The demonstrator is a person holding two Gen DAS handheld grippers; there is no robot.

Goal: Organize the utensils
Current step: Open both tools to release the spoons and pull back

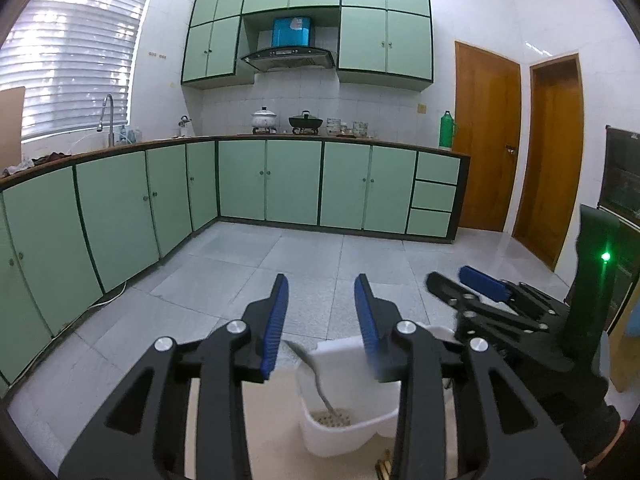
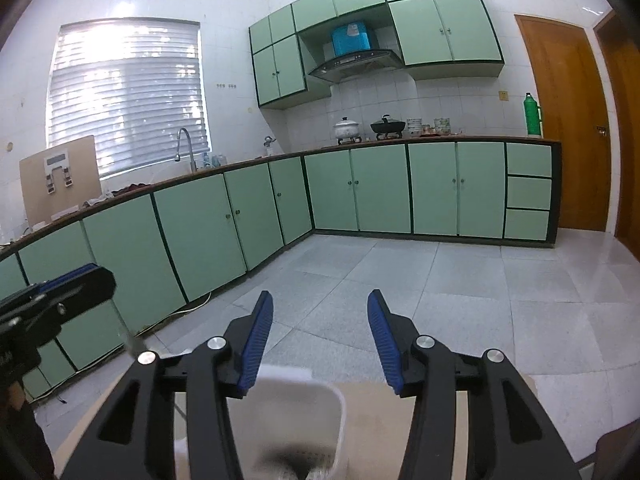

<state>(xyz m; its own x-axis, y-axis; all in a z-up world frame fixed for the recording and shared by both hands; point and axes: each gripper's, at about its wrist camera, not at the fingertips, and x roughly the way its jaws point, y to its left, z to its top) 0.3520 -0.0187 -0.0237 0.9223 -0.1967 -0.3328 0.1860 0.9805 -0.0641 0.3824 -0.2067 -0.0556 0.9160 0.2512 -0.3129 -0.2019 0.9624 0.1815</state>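
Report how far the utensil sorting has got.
Done: one metal utensil stands in the white utensil holder, handle down on the perforated bottom. In hand: nothing; the left gripper and right gripper are both open and empty above the holder. Left: no other loose utensils are visible, so I cannot tell.

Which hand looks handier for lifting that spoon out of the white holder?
Probably the left gripper: it is open with the spoon right below its fingers. The right gripper, also open, sits beside the white holder.

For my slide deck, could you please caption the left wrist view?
Open left gripper above a white utensil holder containing a metal utensil; right gripper alongside.
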